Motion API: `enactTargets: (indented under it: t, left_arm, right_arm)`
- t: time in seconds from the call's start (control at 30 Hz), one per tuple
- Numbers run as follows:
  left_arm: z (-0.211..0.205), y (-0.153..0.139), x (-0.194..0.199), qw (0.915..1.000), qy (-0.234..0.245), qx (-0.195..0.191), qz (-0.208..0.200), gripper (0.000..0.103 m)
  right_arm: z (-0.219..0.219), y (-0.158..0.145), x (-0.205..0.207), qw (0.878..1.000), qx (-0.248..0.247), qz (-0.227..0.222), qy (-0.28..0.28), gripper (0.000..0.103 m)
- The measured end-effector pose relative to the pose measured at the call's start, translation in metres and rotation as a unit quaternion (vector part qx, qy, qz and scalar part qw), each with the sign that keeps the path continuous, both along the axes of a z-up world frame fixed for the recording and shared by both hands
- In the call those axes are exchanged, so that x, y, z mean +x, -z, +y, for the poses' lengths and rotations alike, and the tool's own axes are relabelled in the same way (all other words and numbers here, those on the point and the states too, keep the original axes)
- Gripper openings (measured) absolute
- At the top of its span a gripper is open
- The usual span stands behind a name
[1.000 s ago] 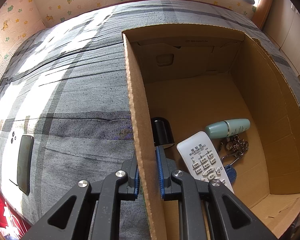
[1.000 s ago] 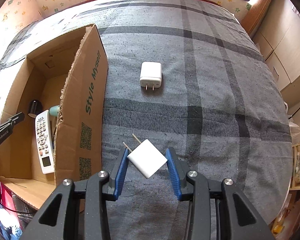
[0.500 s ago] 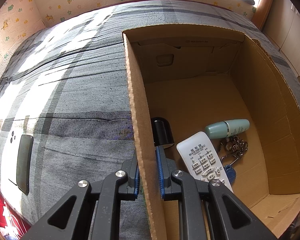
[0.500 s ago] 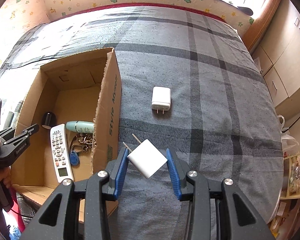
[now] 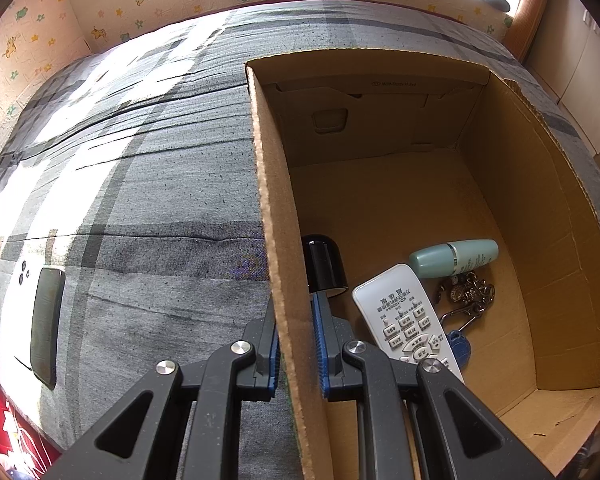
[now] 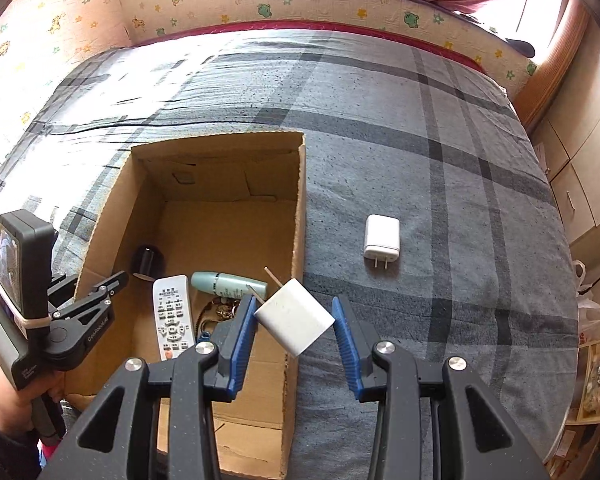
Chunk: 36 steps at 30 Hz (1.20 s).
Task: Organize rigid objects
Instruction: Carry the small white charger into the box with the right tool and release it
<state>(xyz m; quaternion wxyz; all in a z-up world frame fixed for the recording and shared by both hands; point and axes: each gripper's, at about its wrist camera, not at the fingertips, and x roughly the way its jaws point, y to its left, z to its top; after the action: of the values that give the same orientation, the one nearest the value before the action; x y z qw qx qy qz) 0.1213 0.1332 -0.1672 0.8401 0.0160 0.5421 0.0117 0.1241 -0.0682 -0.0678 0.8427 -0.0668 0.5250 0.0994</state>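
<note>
Item, nearest: we hold a white plug adapter (image 6: 295, 322) clenched in our right gripper (image 6: 295, 326). It is a rounded square block, tilted, matte, its two thin prongs pointing to 11 o'clock, over the cardboard box's (image 6: 300, 208) right wall.

Item: our left gripper (image 5: 296, 344) clamps the box's left wall.

Item, inside the box: white remote (image 6: 171, 316), mint bottle (image 6: 228, 284), keys (image 5: 470, 292), black cap (image 6: 148, 260).

Item, at 1 o'clock on the grey plaid bedspread (image 6: 440, 160): a second white adapter (image 6: 382, 236).
</note>
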Motion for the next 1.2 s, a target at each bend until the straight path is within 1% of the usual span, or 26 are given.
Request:
enactTargets:
  t: [0.23, 0.6, 0.9, 1.2]
  left_arm:
    - [0.002, 0.001, -0.001, 1.0, 0.001, -0.001, -0.001, 0.015]
    - [0.003, 0.001, -0.001, 1.0, 0.001, -0.003, -0.001, 0.015]
    - [0.003, 0.001, -0.001, 1.0, 0.001, -0.004, -0.002, 0.016]
    - [0.003, 0.001, -0.001, 1.0, 0.002, -0.004, -0.002, 0.016]
  right_arm:
    - [0.029, 0.008, 0.004, 1.0, 0.0, 0.008, -0.026, 0.041]
    - [0.068, 0.041, 0.013, 0.998, 0.0, 0.042, -0.048, 0.041]
    - [0.088, 0.076, 0.02, 0.996, -0.013, 0.076, -0.054, 0.041]
    - [0.096, 0.105, 0.03, 0.993, -0.03, 0.108, -0.048, 0.042]
